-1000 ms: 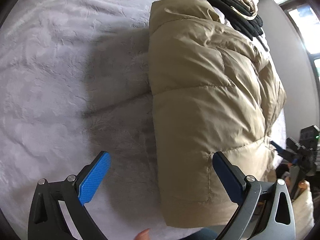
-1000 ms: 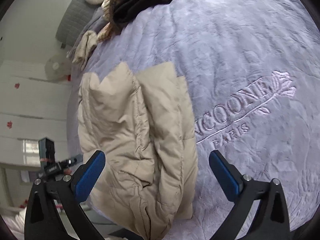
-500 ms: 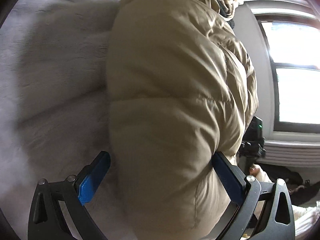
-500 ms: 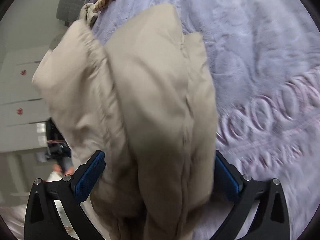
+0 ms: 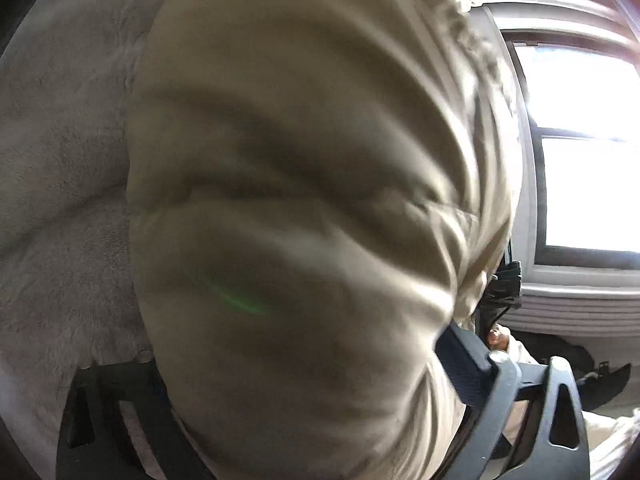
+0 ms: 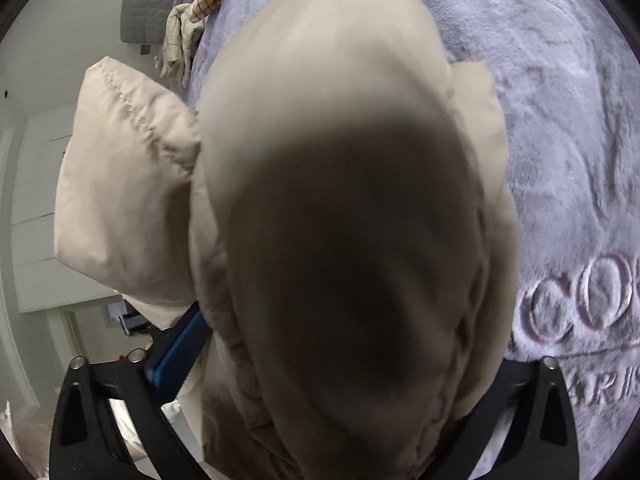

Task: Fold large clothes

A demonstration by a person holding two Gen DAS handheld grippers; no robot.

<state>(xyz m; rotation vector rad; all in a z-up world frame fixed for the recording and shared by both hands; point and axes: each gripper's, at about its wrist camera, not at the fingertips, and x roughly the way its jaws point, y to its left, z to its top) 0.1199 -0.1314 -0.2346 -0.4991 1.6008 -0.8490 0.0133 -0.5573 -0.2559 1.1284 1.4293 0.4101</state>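
Note:
A beige puffer jacket [image 5: 320,200], folded into a thick bundle, fills most of the left wrist view and bulges between the fingers of my left gripper [image 5: 304,364]. The jaws press into its sides, the fabric creases around them. Only the right blue pad [image 5: 460,356] shows. In the right wrist view the same jacket [image 6: 340,220] fills the space between the fingers of my right gripper [image 6: 344,352]. The left blue pad [image 6: 180,352] presses its side, the right pad is hidden.
The jacket lies on a grey-lilac plush blanket [image 6: 560,140] with embossed lettering [image 6: 580,300]. Other clothes [image 6: 184,28] are piled at the far end. A bright window [image 5: 580,140] is at the right. The floor [image 6: 24,440] shows beyond the bed edge.
Both grippers moved forward onto the folded jacket and closed against its sides. The jacket, which lay ahead of the open jaws, now bulges between them and wrinkles.

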